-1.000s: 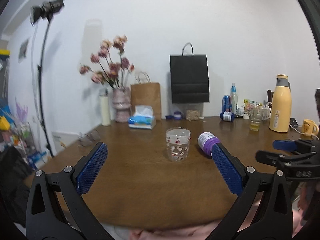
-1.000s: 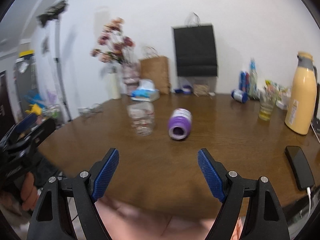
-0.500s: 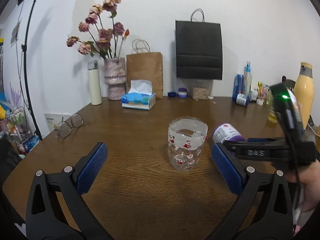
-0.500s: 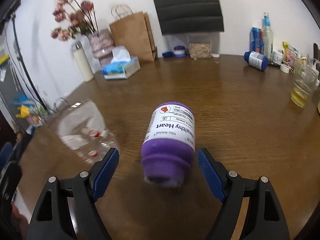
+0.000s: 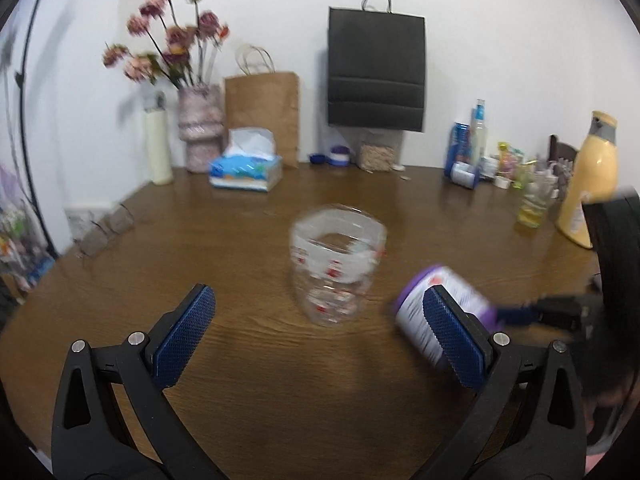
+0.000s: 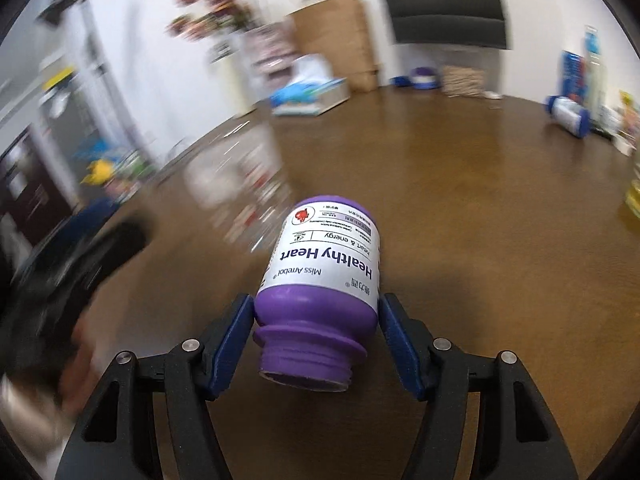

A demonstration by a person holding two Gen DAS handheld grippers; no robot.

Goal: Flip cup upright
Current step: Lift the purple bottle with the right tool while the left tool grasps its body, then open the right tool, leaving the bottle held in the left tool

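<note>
A purple bottle with a white "Healthy Heart" label lies on its side on the brown table, open mouth towards the right wrist camera. My right gripper is shut on its shoulder just behind the neck. In the left wrist view the same bottle looks tilted, partly hidden behind my left gripper's right finger, and the right gripper reaches in from the right. A clear cup with red prints stands mid-table, blurred. My left gripper hangs open in front of it, apart from it.
Along the back wall stand a flower vase, a tissue box, a brown paper bag and a black bag. At the right are a yellow flask, a glass of yellow drink and a blue-capped bottle lying down.
My right gripper moved in and shut on the purple bottle, which was lying free between its open fingers. The left gripper stays open and has come a little nearer the clear cup.
</note>
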